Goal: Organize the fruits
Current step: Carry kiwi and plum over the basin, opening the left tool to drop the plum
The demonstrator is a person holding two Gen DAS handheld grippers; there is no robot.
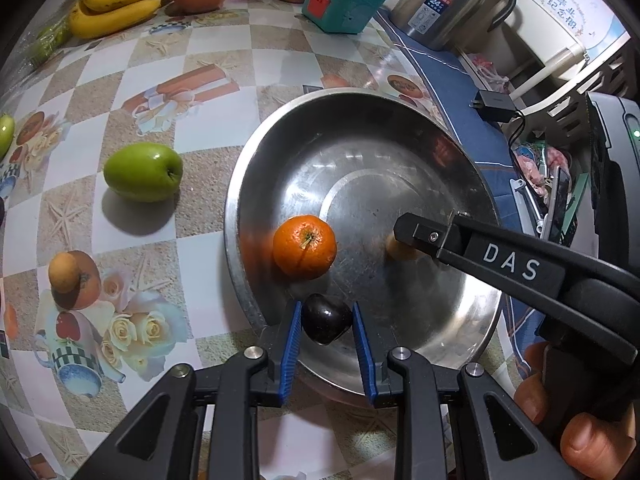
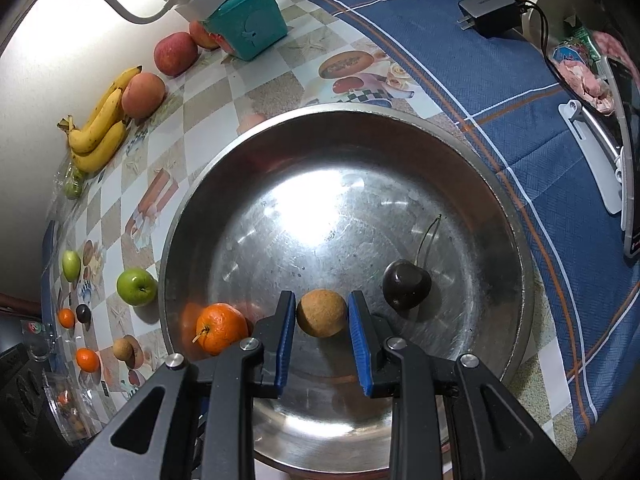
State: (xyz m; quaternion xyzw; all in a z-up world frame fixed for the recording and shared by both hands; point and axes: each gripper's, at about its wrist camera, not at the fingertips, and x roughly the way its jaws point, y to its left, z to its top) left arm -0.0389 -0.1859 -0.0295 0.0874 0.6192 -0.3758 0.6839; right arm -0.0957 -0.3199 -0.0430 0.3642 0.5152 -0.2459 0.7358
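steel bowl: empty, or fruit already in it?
Not empty. The steel bowl holds three fruits: a tangerine, a brown longan and a dark cherry, each resting on its floor.

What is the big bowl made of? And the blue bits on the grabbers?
The bowl looks like shiny metal, probably steel: it mirrors the light and shows fine scratches. The blue pads on the right tool look like ridged rubber or soft plastic; I can't tell which.
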